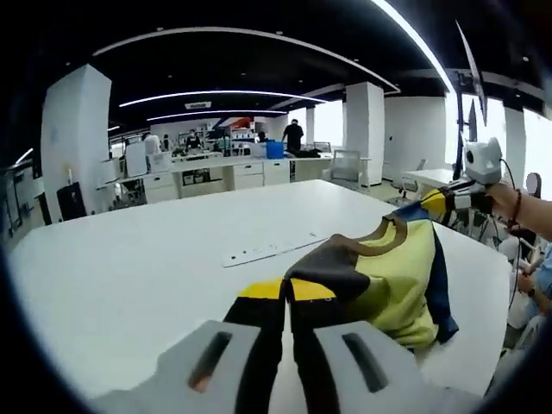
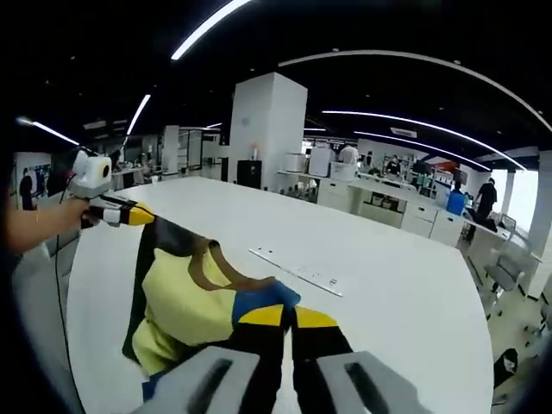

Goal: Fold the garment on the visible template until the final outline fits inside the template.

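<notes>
Left hand-held gripper (image 1: pixel 286 293) clenched on a dark shoulder edge of the garment (image 1: pixel 388 272); right hand-held gripper (image 2: pixel 285 315) likewise clamped on the blue-and-brown edge at the opposite shoulder. Held stretched between the two and lifted above the white tabletop (image 1: pixel 129 259), neckline up, body hanging toward the surface, possibly brushing it, though hard to tell. Long axis running gripper to gripper while spread like this. Soft, light knit, likely to sag and crease freely, so best taken at seams or hems rather than mid-panel. Pale strip (image 2: pixel 297 272) lying flat on the tabletop beyond, well apart from the cloth.
</notes>
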